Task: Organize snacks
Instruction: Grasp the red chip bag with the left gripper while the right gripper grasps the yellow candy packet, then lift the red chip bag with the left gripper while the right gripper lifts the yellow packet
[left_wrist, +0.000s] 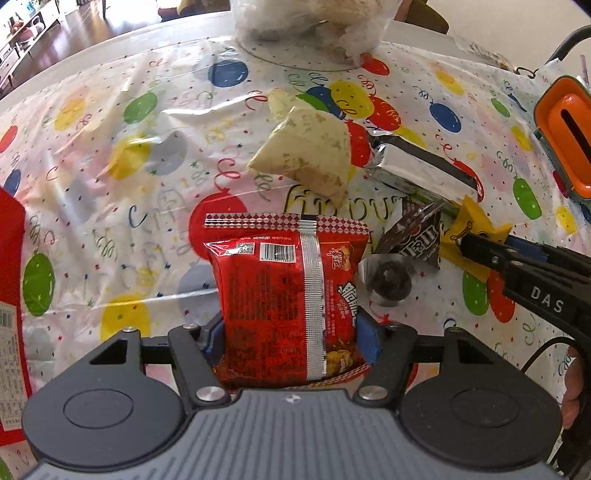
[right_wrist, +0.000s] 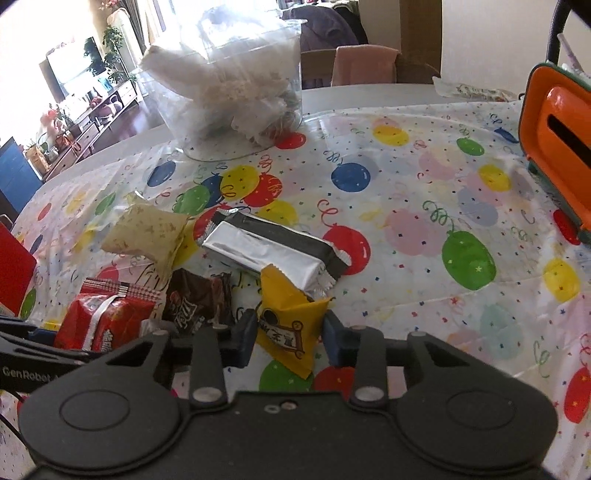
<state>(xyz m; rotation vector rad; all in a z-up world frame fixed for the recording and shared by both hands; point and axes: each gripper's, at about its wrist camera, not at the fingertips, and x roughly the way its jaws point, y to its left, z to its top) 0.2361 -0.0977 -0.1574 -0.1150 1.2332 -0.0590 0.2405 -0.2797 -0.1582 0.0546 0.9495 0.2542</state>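
Note:
A red snack packet (left_wrist: 280, 288) lies seam side up on the balloon-print tablecloth (left_wrist: 110, 155), and my left gripper (left_wrist: 291, 339) is shut on its near end, blue pads against both sides. The same red packet (right_wrist: 107, 321) shows at the lower left of the right wrist view. My right gripper (right_wrist: 290, 332) is shut on a small yellow packet (right_wrist: 288, 321). In the left wrist view the right gripper (left_wrist: 469, 240) comes in from the right, pinching that yellow packet (left_wrist: 472, 221).
Loose on the cloth are a cream packet (right_wrist: 147, 229), a silver-and-black bar (right_wrist: 273, 251), a brown candy bag (right_wrist: 195, 299) and a round dark sweet (left_wrist: 388, 284). A clear tub of snacks (right_wrist: 229, 96) stands at the back, an orange box (right_wrist: 557, 140) right, a red box (left_wrist: 9, 295) left.

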